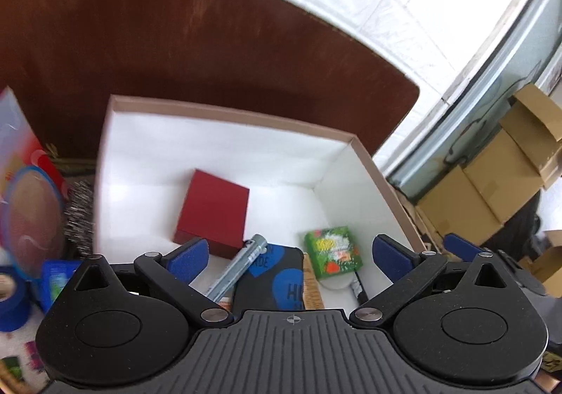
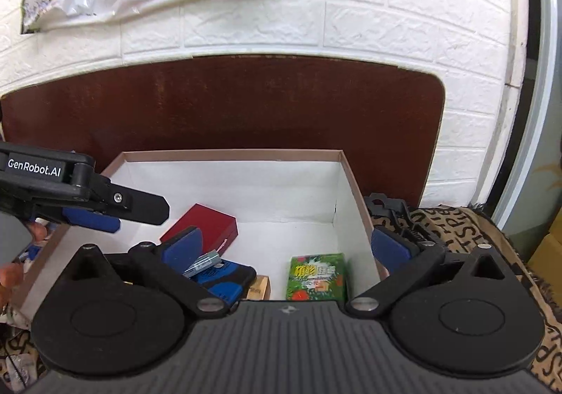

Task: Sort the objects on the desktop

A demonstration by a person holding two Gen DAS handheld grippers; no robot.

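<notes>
Over the white-lined box (image 1: 224, 148), both tools hung spread wide with nothing between their blue pads. Left gripper (image 1: 291, 253) stood above the box's near end; right gripper (image 2: 286, 248) stood above the same box, its right finger (image 2: 390, 248) out past the box's right wall. Inside lay a red case (image 1: 212, 209) toward the back left, a silver tube (image 1: 239, 269) propped across a black phone case with blue hearts (image 1: 277, 283), and a green packet (image 1: 333, 251) near the right wall. Left of the box, outside it: blue tape roll (image 1: 12, 295), metal scrubber (image 1: 79, 215). Patterned cloth (image 2: 491, 243) covered the table to the right. Brown board (image 2: 224, 106) leaned on the white brick wall (image 2: 351, 18).
</notes>
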